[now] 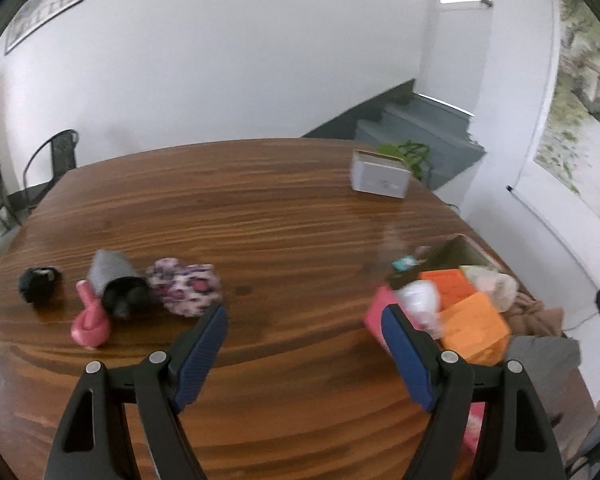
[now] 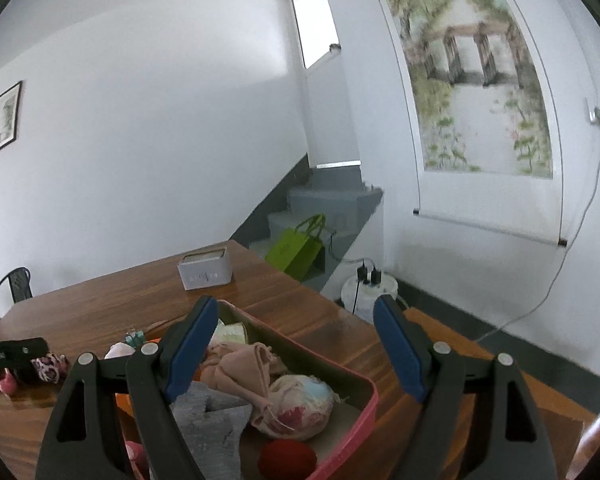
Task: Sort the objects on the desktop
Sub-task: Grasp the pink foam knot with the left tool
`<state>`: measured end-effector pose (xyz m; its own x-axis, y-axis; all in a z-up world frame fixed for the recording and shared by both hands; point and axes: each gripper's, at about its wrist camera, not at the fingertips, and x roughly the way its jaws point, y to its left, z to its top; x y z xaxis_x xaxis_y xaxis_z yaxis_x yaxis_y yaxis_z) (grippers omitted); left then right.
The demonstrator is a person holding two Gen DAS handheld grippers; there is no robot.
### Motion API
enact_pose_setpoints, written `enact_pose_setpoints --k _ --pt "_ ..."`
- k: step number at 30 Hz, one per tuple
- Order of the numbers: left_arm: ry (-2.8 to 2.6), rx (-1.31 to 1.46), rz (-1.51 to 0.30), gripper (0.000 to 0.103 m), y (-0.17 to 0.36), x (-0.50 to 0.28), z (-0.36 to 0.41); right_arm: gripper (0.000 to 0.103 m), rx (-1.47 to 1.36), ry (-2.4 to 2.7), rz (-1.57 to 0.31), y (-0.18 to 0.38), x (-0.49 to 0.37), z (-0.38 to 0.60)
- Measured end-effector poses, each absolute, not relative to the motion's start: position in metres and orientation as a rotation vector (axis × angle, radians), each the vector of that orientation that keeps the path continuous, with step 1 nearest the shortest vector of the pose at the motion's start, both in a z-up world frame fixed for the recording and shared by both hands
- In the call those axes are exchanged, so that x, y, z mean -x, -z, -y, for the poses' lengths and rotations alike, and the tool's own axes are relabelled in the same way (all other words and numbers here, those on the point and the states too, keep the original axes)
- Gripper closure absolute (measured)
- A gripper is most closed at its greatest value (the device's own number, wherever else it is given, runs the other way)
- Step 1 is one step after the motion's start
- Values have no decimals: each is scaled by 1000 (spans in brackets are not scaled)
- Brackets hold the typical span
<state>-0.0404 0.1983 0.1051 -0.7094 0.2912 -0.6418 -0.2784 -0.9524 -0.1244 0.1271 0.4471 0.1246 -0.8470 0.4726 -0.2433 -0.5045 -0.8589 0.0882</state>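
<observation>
loose stuff: black ball (image 1: 39, 283), pink toy (image 1: 87, 322), grey sock (image 1: 116, 280) and floral pouch (image 1: 186, 290) bunched on the tabletop (image 1: 280, 208), far left
left gripper (image 1: 304, 324): jaws wide apart, empty
pink bin (image 2: 350, 428): right side, stuffed with fabric bits
right gripper (image 2: 294, 320): jaws apart, empty, above bin

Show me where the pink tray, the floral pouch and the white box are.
pink tray (image 2: 364, 412), right wrist view, on its near right rim.
floral pouch (image 1: 186, 290), left wrist view, on its middle.
white box (image 2: 206, 270), right wrist view, on its front face.
</observation>
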Motion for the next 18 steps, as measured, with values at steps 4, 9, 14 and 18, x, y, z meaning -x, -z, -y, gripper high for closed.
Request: enact_pose_setpoints --k 4,9,14,18 --pt "-2724 1023 60 22 -100 45 -159 20 255 -2613 -114 -126 -128 -431" --pt "-2852 1095 125 22 -85 54 -95 19 235 -2624 -44 -126 -129 -414" --pt "-2951 1157 216 22 -71 62 -37 15 227 -2635 4 -124 -130 -399" --pt "-2958 1158 173 22 -66 73 -28 3 221 -2643 43 -123 -131 -387"
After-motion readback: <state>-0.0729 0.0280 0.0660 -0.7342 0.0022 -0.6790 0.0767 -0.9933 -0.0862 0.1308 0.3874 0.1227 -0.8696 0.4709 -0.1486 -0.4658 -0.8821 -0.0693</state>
